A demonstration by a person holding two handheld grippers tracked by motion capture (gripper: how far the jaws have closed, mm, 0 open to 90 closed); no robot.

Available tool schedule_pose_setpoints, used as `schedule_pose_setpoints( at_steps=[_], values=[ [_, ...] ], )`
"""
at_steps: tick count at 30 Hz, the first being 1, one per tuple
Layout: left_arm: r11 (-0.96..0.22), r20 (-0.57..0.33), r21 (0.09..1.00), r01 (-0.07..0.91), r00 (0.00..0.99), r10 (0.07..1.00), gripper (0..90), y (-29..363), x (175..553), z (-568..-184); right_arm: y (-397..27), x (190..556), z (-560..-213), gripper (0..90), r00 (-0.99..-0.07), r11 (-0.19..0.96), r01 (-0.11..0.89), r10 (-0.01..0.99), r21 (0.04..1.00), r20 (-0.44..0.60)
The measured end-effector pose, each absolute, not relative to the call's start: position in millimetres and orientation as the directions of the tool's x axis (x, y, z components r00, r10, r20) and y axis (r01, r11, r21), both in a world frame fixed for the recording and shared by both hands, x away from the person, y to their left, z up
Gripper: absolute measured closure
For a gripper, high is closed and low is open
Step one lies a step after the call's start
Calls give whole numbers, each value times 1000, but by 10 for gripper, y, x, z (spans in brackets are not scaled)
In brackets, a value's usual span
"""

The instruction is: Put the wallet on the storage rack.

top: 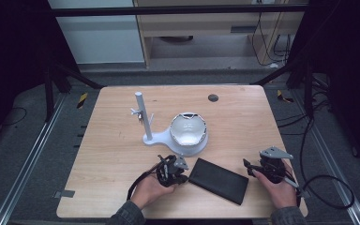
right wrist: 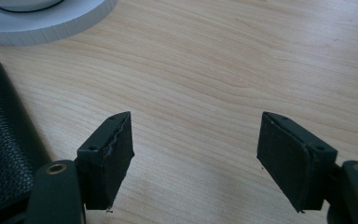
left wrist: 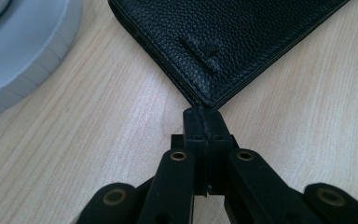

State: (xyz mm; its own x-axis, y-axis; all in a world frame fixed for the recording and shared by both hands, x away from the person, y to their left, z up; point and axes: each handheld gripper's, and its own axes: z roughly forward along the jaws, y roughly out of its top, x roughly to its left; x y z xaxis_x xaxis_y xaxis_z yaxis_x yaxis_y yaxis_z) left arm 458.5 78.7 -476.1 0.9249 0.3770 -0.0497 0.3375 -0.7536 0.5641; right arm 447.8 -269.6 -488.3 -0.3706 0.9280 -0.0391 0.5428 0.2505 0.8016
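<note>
A black leather wallet (top: 219, 180) lies flat near the table's front edge, between my two grippers. My left gripper (top: 183, 177) lies low on the table at the wallet's left end. In the left gripper view its jaws (left wrist: 203, 116) are pressed together, with their tips right at a corner of the wallet (left wrist: 223, 42); whether they pinch that corner I cannot tell. My right gripper (top: 247, 168) sits to the right of the wallet, a short gap away. In the right gripper view it (right wrist: 193, 149) is open over bare wood, with the wallet (right wrist: 0, 154) off to the left.
Behind the wallet, a white stand (top: 157, 137) carries an upright post (top: 140, 112) and a shiny bowl-like piece (top: 188, 129). Its round base shows at the top left as a white disc (left wrist: 23, 46) (right wrist: 51, 21). A dark round hole (top: 213, 98) marks the far table.
</note>
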Motion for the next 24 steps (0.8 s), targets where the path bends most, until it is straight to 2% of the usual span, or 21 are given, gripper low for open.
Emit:
schedule_pose_setpoints(
  at_steps=[6,10,15,24],
  values=[
    [-693,-100,631,350,922,374,900,801,4595,-4724,-2643,4442,-4849,258,-397,252,523,917,814,-29],
    [-671,-116,650,357,919,377,900,772,4630,-4742,-2526,4370,-4780,241,-453,227,513,891,828,37],
    [-657,-133,660,364,918,374,900,720,4678,-4725,-2297,4189,-4659,179,-551,295,488,834,822,28],
    [-669,-114,660,341,926,359,900,611,4776,-4610,-2026,4026,-4543,95,-639,407,491,770,770,0]
  ],
)
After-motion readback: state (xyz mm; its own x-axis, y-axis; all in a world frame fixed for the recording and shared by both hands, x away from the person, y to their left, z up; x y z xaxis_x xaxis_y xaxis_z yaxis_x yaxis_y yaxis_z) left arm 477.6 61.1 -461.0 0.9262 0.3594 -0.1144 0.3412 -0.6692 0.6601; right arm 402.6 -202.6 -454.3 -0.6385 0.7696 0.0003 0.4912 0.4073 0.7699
